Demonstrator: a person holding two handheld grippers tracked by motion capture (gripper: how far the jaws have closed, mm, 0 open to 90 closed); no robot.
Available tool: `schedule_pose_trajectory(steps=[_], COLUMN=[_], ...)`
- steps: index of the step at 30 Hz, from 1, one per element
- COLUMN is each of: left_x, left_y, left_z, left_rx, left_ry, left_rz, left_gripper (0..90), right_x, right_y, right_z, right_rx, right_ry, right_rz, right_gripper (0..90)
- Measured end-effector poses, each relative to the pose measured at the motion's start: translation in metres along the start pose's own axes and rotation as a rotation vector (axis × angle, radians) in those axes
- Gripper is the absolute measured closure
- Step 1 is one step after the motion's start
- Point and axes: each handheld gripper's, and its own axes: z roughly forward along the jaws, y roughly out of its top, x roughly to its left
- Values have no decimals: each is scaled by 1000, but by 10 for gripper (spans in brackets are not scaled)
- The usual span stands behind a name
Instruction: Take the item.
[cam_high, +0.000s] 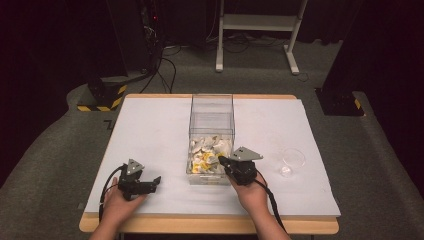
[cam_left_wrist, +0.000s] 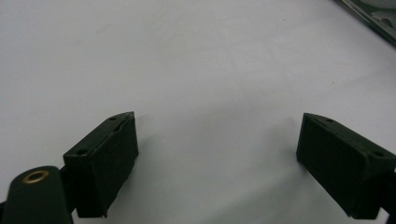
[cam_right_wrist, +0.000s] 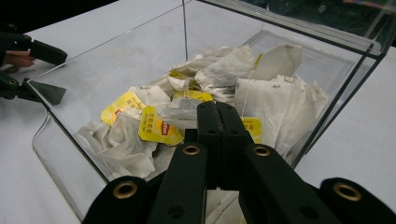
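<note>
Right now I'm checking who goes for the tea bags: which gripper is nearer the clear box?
Right. The right gripper is at the near end of the clear box, over the tea bags. The left gripper rests on the table, off to the box's left.

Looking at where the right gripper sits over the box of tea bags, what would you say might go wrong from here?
1. The right gripper is shut above the tea bags; pushed in like that, it would likely only shove them.
2. The tea bags lie tangled, strings and yellow tags overlapping, so several may lift together.
3. It hangs by the clear box rim; a knock could shift the box toward the small clear dish.
</note>
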Motion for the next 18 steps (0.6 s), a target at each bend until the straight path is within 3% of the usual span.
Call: schedule_pose_trajectory(steps=[18], left_x=[0], left_y=[0], left_z=[0], left_rx=[0], left_ry=[0], left_rz=[0], left_gripper=[129], right_x=[-1], right_y=[4], right_z=[-11], right_rx=[-90], right_ry=[-4], right_rz=[33], right_gripper=[900])
